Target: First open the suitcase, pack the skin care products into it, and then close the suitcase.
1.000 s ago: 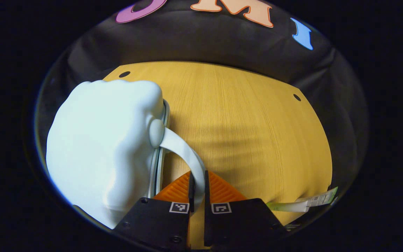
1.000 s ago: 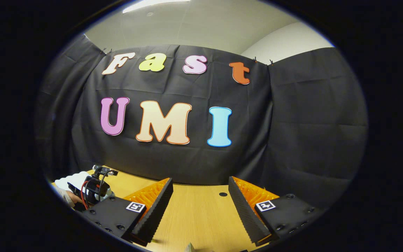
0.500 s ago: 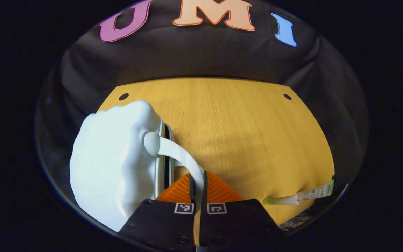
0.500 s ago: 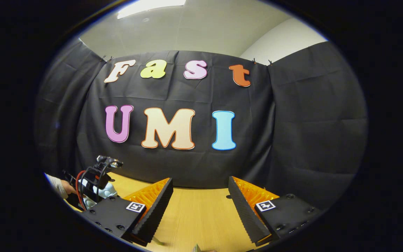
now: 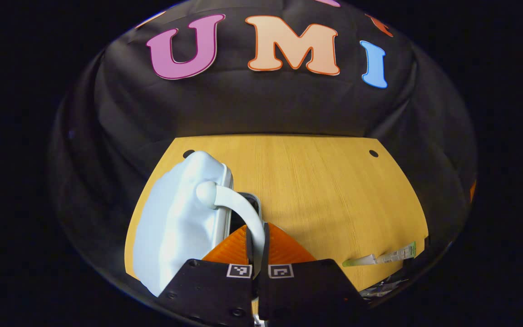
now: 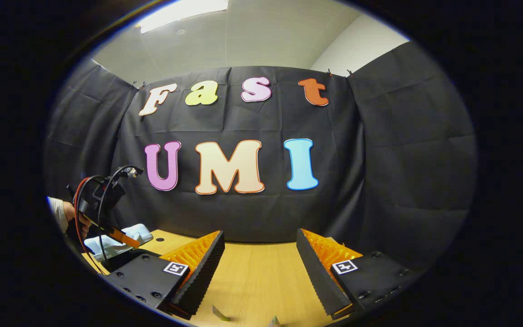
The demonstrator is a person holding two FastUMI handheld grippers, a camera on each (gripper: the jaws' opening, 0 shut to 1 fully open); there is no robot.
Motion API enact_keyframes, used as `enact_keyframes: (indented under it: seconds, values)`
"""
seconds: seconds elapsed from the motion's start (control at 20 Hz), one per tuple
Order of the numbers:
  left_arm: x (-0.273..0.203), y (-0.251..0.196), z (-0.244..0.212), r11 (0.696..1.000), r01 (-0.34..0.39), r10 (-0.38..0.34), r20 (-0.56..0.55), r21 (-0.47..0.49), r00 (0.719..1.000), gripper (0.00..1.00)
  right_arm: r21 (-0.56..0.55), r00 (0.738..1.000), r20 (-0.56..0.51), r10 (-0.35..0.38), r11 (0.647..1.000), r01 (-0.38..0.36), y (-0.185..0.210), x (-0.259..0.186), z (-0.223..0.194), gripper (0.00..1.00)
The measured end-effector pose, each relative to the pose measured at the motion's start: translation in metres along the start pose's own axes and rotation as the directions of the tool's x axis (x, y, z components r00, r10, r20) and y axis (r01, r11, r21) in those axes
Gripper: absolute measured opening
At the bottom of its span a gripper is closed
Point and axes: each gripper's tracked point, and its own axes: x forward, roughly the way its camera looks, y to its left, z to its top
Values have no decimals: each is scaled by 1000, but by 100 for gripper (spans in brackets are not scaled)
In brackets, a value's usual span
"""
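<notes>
The curved white handle [image 5: 243, 213] of the pale blue hard-shell suitcase [image 5: 177, 222] is pinched by the left gripper [image 5: 257, 243]; the right gripper [image 6: 259, 263] is held spread wide above the wooden table [image 6: 252, 281].

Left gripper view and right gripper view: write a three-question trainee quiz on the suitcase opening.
1. True or false: the left gripper has its fingers closed on the suitcase handle.
2. Multiple choice: the right gripper is A) shut on a tube, B) open above the table, C) clamped on the lid.
3. Fill in: the skin care tube lies on the ____.

Key: 1 true; 2 B; 3 table.
</notes>
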Motion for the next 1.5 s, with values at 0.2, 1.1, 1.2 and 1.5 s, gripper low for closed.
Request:
enact_keyframes:
  seconds: [0.2,1.1,1.2,1.5]
  values:
    - [-18,36,21,999,-13,14,39,-29,999,0,-5,999,-11,43,999,-43,30,2,-9,98]
    - [-49,286,53,989,-110,125,163,-98,979,0,-5,996,-7,88,996,-88,171,26,-29,98]
    - [-43,312,46,986,-121,140,164,-118,977,0,-8,993,-42,109,994,-110,184,29,-40,98]
    - [-19,382,21,966,-165,196,146,-201,970,0,-49,991,-52,126,990,-129,198,37,-37,98]
